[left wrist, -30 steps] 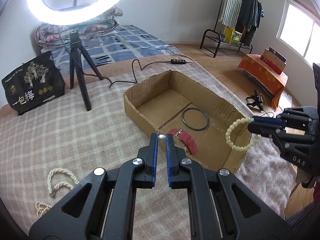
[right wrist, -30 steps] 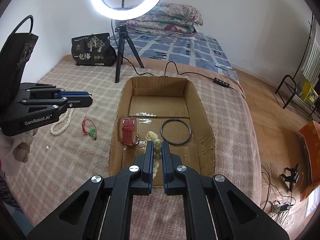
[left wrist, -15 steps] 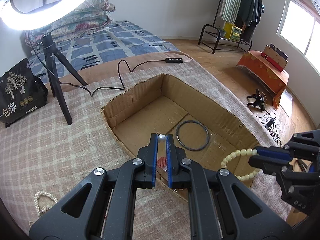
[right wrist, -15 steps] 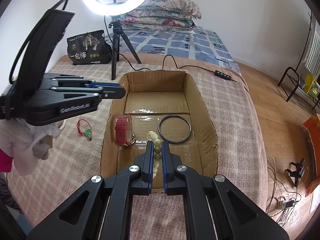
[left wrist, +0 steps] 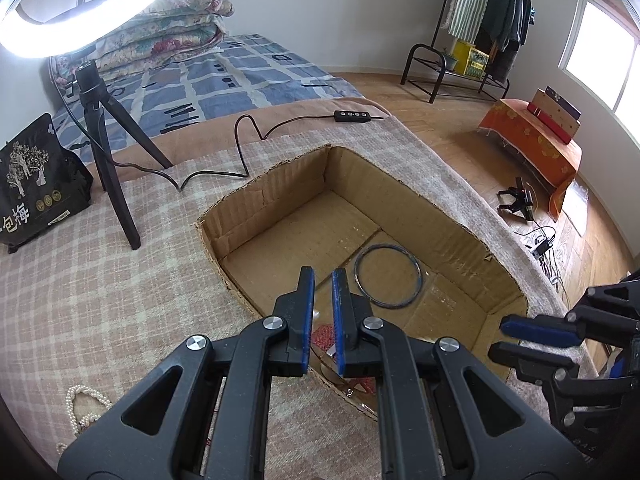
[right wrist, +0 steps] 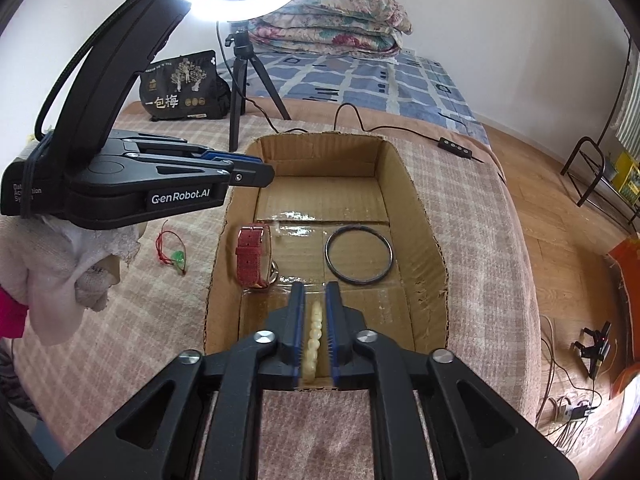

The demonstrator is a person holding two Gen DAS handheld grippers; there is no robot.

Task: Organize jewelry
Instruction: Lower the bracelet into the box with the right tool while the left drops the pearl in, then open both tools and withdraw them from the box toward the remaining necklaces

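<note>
An open cardboard box (right wrist: 424,216) lies on the checked blanket. In it lie a red watch (right wrist: 252,258), a black ring bangle (right wrist: 358,256) and a cream bead bracelet (right wrist: 314,340). My right gripper (right wrist: 315,292) hangs over the box's near end, slightly open, with the bracelet lying loose below between its fingers. My left gripper (left wrist: 322,278) is slightly open and empty over the box's left edge; it also shows in the right wrist view (right wrist: 256,170). The bangle (left wrist: 387,276) and a bit of the watch (left wrist: 323,336) show in the left wrist view. The right gripper (left wrist: 506,338) shows there too.
A pearl necklace (left wrist: 82,408) lies on the blanket at the lower left. A red cord with a green pendant (right wrist: 174,250) lies left of the box. A ring light tripod (right wrist: 240,92), a black bag (right wrist: 182,86) and a cable (left wrist: 240,148) stand beyond.
My right gripper has opened a little and the bead bracelet has dropped from it into the box. My left gripper has moved right over the box edge and opened slightly.
</note>
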